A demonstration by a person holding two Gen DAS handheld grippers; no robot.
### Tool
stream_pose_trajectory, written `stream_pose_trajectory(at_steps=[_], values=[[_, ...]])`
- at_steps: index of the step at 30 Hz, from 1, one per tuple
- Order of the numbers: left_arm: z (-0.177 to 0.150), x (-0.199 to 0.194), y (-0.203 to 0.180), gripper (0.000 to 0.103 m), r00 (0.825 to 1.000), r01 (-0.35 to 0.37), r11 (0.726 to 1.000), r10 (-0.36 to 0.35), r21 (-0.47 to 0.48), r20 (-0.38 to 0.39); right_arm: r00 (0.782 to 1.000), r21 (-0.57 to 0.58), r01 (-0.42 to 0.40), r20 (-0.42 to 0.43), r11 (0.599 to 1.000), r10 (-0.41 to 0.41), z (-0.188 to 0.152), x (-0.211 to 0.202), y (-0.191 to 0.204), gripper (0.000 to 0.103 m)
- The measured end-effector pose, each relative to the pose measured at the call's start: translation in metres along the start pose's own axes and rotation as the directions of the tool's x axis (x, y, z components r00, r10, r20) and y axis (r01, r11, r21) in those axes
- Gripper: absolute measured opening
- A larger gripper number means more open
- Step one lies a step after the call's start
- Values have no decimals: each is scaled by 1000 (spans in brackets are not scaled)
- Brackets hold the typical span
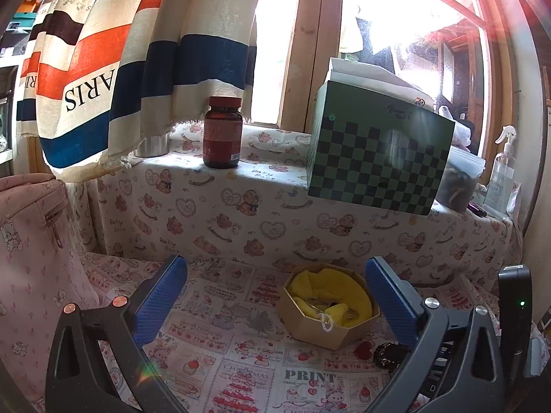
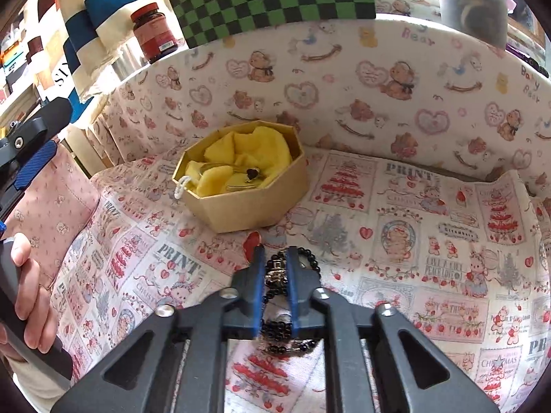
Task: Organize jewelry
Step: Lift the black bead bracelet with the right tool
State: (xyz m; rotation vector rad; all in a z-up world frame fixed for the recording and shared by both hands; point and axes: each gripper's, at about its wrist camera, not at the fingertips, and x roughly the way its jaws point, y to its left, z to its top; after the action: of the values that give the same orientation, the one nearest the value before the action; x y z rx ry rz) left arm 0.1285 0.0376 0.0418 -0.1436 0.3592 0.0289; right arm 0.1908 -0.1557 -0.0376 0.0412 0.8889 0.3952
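Bracelet (image 2: 275, 275) of black beads sits low centre of the right wrist view, pinched between the narrow-set blue fingers of the right gripper (image 2: 275, 258), on or just above the printed cloth (image 2: 413, 241); contact unclear. Box (image 2: 241, 186), gold, octagonal, yellow lining, lies upper left of it, a ring-like piece already inside. Left gripper (image 1: 275, 296) is spread wide, holding nothing, box near its right finger, bracelet lower right. Likely step: carry the beads to the box. To do it well, lift straight so trailing loops clear the cloth, cross the near rim high, centre over the lining, then release.
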Motion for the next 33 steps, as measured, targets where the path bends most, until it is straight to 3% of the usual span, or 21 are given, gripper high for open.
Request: stream_pose_trajectory(at_steps=[1,8,11,15,16,17,19,24,30,33], values=[[0,0,0,102,1000,1,1000,-1,-1,-1,1000,-2,1,4,1000,-1,-1,0,1,34],[1,-1,2,102,1000,-11,1000,11,-3,11,999,-44,38,-7,998,-39,-2,3,12,33],[1,-1,1,102,999,-45,999,45,18,31,994,-35,107,6,994,-107,-4,7,13,33],[-1,1,-5,102,993,-100,992,95,76,65,995,-25,96,-32,995,-97,-5,16,8,33],[-2,2,-7,102,992,-112,989,105,100,73,995,-27,98,-33,995,-99,-6,17,7,32],[-2,4,-9,102,992,-114,986,107,118,69,995,-32,97,-31,995,-98,-6,17,7,25],[-3,6,-9,102,993,-108,987,101,117,58,995,-29,86,-38,996,-87,-5,16,6,18],[-2,6,-5,102,997,-79,993,76,83,35,999,22,31,7,999,-31,-3,-3,-3,18],[-3,9,-11,102,998,-62,992,65,112,-20,986,152,-157,75,976,147,5,-37,-31,18],[-8,14,-19,102,997,-61,987,68,151,-44,988,190,-135,97,972,119,5,-44,-45,18]])
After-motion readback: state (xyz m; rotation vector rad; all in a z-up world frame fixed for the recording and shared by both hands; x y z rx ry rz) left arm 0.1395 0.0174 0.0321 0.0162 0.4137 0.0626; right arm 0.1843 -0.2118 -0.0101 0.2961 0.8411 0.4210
